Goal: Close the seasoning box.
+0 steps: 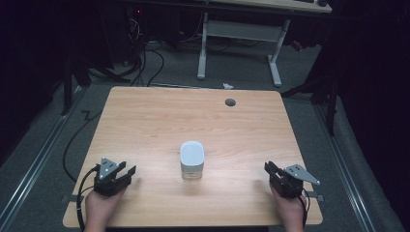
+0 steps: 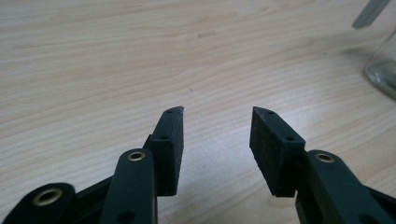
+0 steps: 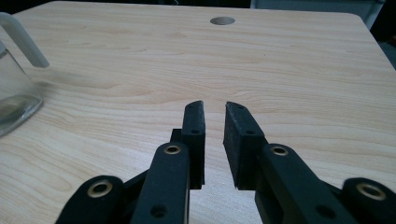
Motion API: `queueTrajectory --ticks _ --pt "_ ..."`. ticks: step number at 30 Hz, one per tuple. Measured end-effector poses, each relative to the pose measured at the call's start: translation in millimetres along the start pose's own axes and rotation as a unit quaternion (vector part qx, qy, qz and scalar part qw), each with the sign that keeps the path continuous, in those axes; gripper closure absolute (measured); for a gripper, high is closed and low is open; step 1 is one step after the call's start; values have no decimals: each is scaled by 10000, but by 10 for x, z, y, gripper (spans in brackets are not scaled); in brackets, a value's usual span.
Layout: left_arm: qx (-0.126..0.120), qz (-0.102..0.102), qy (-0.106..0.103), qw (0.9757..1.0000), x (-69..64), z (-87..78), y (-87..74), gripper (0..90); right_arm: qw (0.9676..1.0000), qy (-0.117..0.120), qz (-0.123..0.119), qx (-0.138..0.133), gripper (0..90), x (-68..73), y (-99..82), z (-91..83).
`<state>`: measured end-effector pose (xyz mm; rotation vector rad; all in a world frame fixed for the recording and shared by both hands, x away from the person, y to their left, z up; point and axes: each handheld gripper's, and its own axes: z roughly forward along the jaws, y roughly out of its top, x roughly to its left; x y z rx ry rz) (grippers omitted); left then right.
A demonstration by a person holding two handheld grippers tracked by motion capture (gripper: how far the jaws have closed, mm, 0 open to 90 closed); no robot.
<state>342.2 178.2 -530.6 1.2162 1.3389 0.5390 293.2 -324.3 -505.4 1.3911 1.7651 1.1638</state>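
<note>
A clear jar with a white lid [image 1: 192, 159] stands upright in the middle of the wooden table [image 1: 159, 121]. My left gripper [image 1: 126, 170] rests near the front left corner, held in a hand, its jaws wide apart with nothing between them. In the left gripper view the gripper [image 2: 217, 112] points over bare wood, and the jar's glass base [image 2: 383, 70] shows at the right edge. My right gripper [image 1: 269, 166] sits near the front right edge. Its jaws [image 3: 215, 105] stand a narrow gap apart and empty, with the jar [image 3: 14, 93] far to the left.
A round dark cable hole [image 1: 230, 102] lies near the table's far edge, also visible as the hole [image 3: 222, 20] ahead of the right gripper. Beyond the table stand a white desk frame [image 1: 203, 48] and loose cables [image 1: 145, 63] on the floor.
</note>
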Motion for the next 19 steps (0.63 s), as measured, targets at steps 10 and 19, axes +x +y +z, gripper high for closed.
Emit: queueTrajectory --ticks 10,19 --pt "38 24 -81 10000 -43 7 -38 549 9996 121 -135 204 780 60 -33 123" --pt "-28 -13 -153 9999 -37 -11 12 550 9996 89 -162 212 780 93 -36 114"
